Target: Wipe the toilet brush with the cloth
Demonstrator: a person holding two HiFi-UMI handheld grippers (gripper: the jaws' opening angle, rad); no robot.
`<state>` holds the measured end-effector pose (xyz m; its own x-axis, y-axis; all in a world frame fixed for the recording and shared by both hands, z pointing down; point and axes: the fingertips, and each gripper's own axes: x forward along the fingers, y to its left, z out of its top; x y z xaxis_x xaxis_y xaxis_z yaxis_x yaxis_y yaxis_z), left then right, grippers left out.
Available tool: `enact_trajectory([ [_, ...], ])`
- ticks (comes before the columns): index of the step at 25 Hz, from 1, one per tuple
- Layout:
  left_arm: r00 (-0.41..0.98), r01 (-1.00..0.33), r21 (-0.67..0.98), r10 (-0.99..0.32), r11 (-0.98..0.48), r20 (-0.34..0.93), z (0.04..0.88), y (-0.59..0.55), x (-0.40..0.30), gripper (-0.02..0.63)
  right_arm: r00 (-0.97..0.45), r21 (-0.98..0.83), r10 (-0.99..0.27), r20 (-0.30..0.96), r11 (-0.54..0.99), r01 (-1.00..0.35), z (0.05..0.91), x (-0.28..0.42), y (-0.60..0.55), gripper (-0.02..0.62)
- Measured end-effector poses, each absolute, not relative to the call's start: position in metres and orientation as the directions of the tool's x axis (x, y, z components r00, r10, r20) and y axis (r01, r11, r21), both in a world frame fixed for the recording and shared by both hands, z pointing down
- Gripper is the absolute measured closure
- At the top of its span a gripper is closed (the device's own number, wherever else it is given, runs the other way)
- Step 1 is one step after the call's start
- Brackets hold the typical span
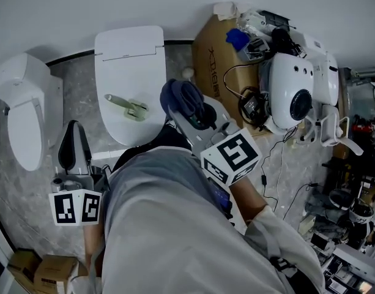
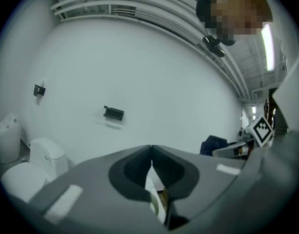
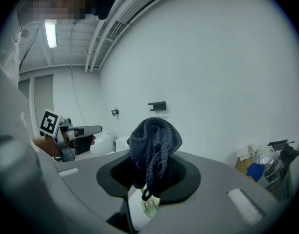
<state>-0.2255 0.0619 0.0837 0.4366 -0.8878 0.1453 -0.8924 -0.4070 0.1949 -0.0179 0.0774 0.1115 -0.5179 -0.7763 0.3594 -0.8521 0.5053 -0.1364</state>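
A white toilet [image 1: 144, 66] with its lid closed fills the middle of the head view, a second toilet [image 1: 22, 115] to its left and a cardboard box [image 1: 221, 60] of cables to its right. Above the lid the right gripper [image 1: 198, 116] is clamped on a bunched dark-blue knitted cloth [image 1: 181, 97], while the left gripper [image 1: 73, 130] hangs near the bowl's left edge, its jaws pressed together with nothing between them. The pale-green toilet brush [image 1: 127, 107] lies flat on the lid, untouched and well apart from both grippers. It looks like light, stiff plastic, likely to skid or roll on the glossy lid, so the slim handle end away from the broader head seems the best place for the free gripper to pinch. The cloth is soft and limp and should wrap round the handle easily. Only the head view shows the brush whole and where it lies. The right gripper view catches just a greenish sliver of it below the jaws, but shows a strand of the cloth dangling loose. The left gripper view confirms the dark pads [image 2: 139, 167] meet at the tips.
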Motion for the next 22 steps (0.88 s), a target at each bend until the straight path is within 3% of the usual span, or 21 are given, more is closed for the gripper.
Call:
enact_trajectory([
  [22, 0.45, -0.886, 0.203, -0.876, -0.416, 0.171, 0.088, 0.072, -0.218, 0.606, -0.546, -0.155, -0.723, 0.423, 0.537, -0.83, 0.124, -0.028, 0.092, 0.5],
])
